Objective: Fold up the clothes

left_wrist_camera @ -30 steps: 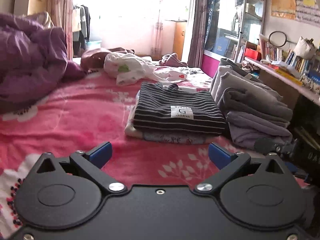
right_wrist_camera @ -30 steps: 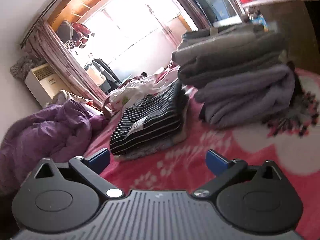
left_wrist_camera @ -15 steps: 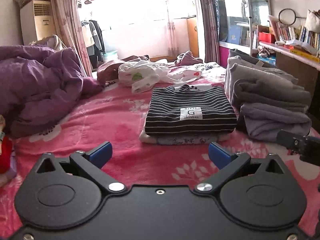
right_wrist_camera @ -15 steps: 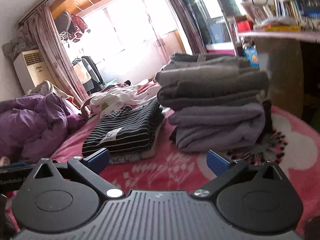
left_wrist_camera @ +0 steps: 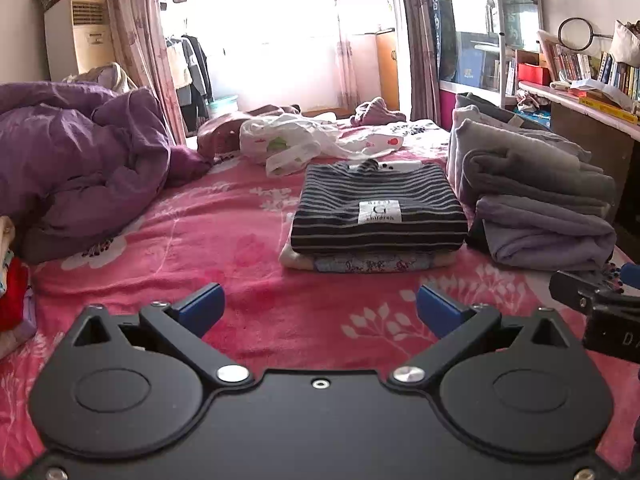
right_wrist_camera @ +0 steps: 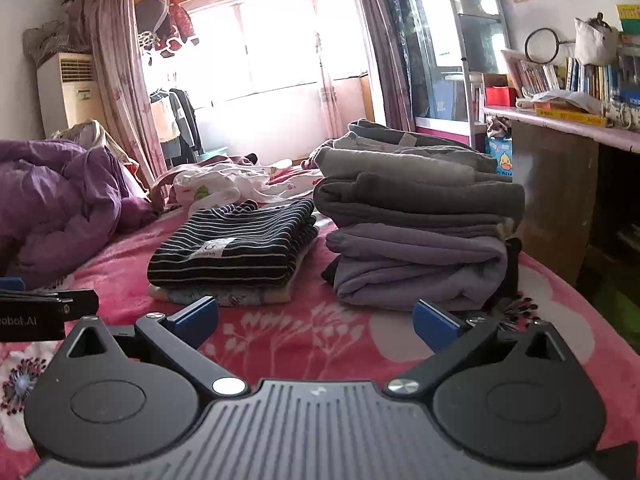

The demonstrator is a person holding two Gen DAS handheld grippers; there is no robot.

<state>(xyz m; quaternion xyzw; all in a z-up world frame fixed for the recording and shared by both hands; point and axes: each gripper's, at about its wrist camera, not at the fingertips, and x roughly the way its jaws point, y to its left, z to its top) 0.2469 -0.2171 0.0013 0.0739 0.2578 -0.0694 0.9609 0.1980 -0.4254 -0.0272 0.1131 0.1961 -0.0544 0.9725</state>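
A folded black-and-white striped shirt (left_wrist_camera: 378,208) (right_wrist_camera: 236,242) tops a small stack over a pale patterned garment (left_wrist_camera: 360,265) on the pink floral bedspread (left_wrist_camera: 224,240). To its right stands a taller pile of folded grey and lavender clothes (left_wrist_camera: 532,200) (right_wrist_camera: 420,232). Unfolded white printed clothing (left_wrist_camera: 296,144) lies farther back. My left gripper (left_wrist_camera: 319,307) is open, empty, and well short of the striped stack. My right gripper (right_wrist_camera: 316,320) is open and empty in front of both piles; its body (left_wrist_camera: 596,312) shows at the left view's right edge.
A crumpled purple duvet (left_wrist_camera: 76,168) fills the bed's left side. Red and pale fabric (left_wrist_camera: 12,296) sits at the near left edge. A desk with books (right_wrist_camera: 568,120) stands right of the bed. Bright window, curtains and a standing air conditioner (left_wrist_camera: 76,36) are behind.
Both grippers have drawn back and levelled out, so the folded piles look farther away. The right view has rolled upright. Both stayed open and empty, and the clothes have not moved.
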